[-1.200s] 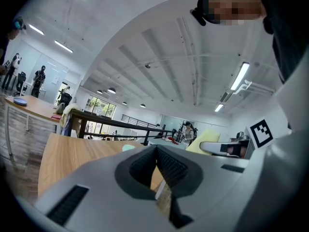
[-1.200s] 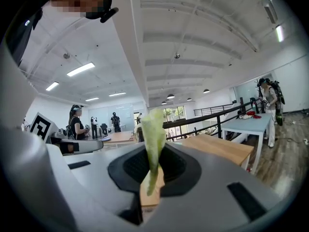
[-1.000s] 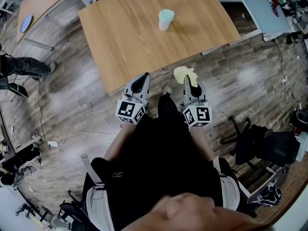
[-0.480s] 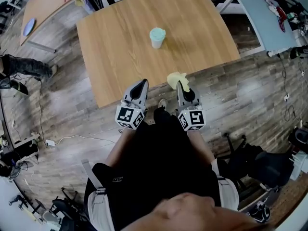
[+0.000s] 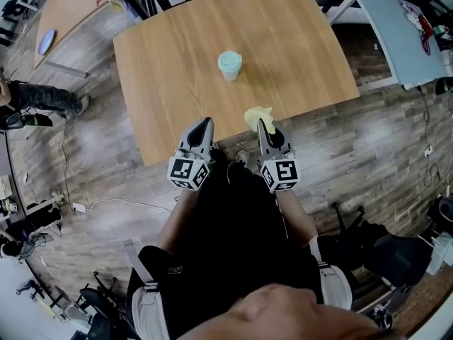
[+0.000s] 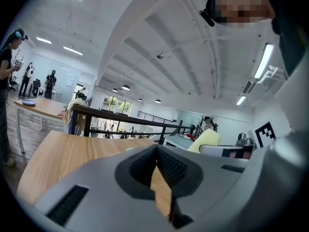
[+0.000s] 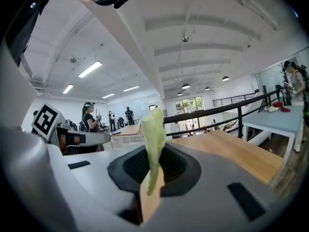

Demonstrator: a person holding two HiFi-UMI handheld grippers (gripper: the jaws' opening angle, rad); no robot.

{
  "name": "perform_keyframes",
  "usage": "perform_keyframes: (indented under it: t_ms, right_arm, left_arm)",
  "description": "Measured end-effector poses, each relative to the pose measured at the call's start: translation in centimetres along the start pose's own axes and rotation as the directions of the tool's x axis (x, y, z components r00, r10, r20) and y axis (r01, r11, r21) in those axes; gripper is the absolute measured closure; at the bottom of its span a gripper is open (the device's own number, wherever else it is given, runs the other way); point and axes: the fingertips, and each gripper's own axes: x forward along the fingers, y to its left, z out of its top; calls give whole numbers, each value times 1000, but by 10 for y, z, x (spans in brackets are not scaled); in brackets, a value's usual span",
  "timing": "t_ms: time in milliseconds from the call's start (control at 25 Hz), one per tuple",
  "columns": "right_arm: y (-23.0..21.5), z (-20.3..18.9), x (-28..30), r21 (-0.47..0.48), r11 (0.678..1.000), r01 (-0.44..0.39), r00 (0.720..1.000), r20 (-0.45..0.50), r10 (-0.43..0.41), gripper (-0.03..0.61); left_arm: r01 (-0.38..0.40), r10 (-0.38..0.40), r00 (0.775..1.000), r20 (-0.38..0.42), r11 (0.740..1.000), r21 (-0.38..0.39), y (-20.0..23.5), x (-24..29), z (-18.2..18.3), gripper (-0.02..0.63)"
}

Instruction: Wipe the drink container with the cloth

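A pale mint drink container with a lid stands upright near the middle of the wooden table. My right gripper is shut on a yellow-green cloth, which sticks up between its jaws at the table's near edge; the cloth also shows in the right gripper view. My left gripper is shut with nothing in it, its tips at the near edge of the table. Both grippers are well short of the container.
A grey-blue table stands at the right and another wooden table with a blue plate at the upper left. A person's legs show at the left edge. A black railing runs behind the table.
Both grippers and the cloth have come closer to the table's near edge, and the view has shifted so the container sits nearer to them. The jaws stay as they were.
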Motion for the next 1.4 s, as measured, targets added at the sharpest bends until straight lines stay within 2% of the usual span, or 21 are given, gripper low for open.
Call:
perform_keyframes:
  t_ms: [360,680,880,1160,1400]
  right_arm:
    - [-8,-12,46,-22,999,37,998,-52,-38,531]
    - [-24,-27,90,-83,995,60,992,-102,-68,529]
    - [-38,-41,111,-104,994,17,989,-144,-32,529]
    - [-54,-60,138,-107,992,-66,979,-201,44,530]
    - [-67,-78,162,-115,986,-123,966,-241,93,531]
  left_arm:
    - [50,-51,998,-35,998,-29,37,44,-6,591]
    - [104,-107,991,-86,994,-38,63,91,-18,591]
    - [73,-81,990,-119,995,-71,70,116,-33,589]
    - [-8,-3,991,-133,997,-78,91,147,-42,588]
    - [-44,27,985,-169,994,-96,100,170,-56,589]
